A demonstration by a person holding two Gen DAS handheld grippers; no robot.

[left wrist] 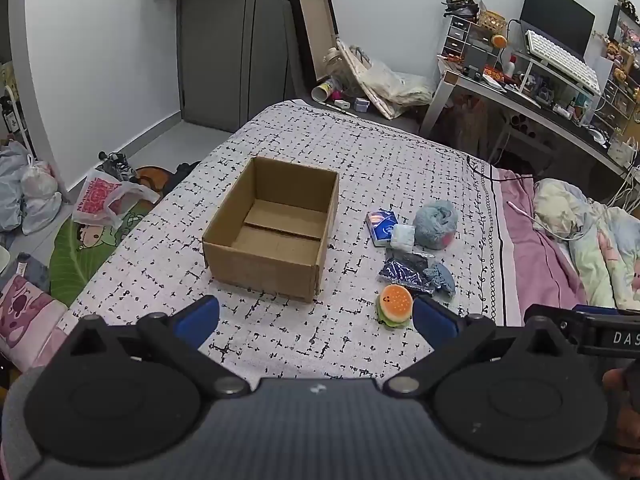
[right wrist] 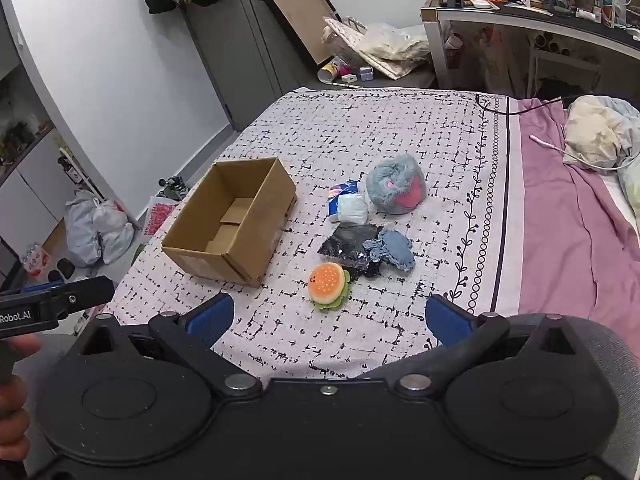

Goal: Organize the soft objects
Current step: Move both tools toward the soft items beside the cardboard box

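Burger plush [right wrist: 329, 285] lies beside cardboard box [right wrist: 236, 224], apart.

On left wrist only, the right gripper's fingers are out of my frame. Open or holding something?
Observer: Open. The right gripper has its blue pads spread wide, with nothing between them.
Operator: What's straight ahead of it?
Observer: The burger toy lies on the bedspread just beyond the fingertips, untouched.
Operator: The fluffy grey thing shows a sliver of pink here. What is it?
Observer: From the right wrist, the fluffy grey plush shows a large pink patch on its near face.
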